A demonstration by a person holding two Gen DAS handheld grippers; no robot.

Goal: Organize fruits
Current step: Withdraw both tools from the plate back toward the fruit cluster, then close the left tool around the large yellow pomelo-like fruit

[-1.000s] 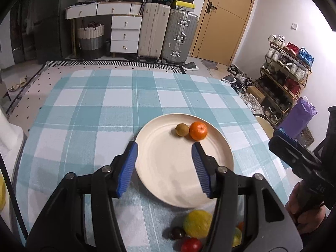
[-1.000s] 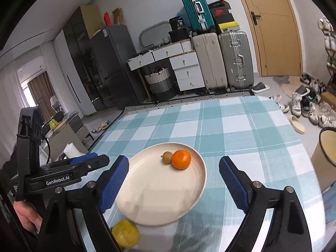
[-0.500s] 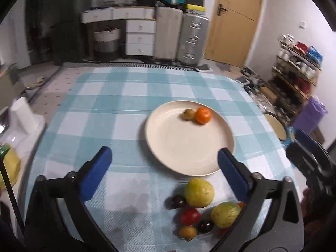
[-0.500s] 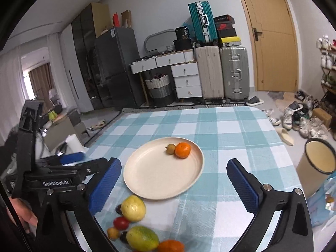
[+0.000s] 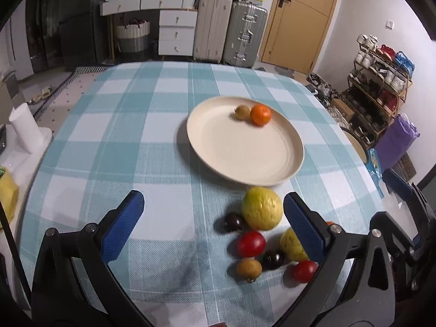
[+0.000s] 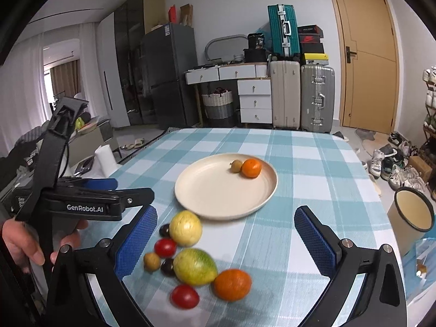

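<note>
A cream plate (image 5: 245,150) (image 6: 218,193) on the checked tablecloth holds an orange (image 5: 260,114) (image 6: 251,167) and a small brown fruit (image 5: 242,112) (image 6: 236,165). Near the table's front edge lies a cluster: a yellow fruit (image 5: 261,208) (image 6: 185,228), a yellow-green fruit (image 6: 194,266), an orange (image 6: 232,284), red tomatoes (image 5: 251,244) (image 6: 184,296), dark plums (image 5: 233,221) and a small brown fruit (image 5: 248,269). My left gripper (image 5: 214,227) is open and empty above the cluster's left side. My right gripper (image 6: 224,241) is open and empty above the cluster.
A cream bin (image 6: 412,215) stands beside the table's right edge. A white roll (image 5: 23,128) stands off the left edge. Suitcases (image 5: 231,32), drawers and a shoe rack (image 5: 378,81) line the room behind.
Both grippers have pulled back from the plate toward the front edge, bringing the fruit cluster into view. The left jaws have opened wide. The plate's fruits have not moved.
</note>
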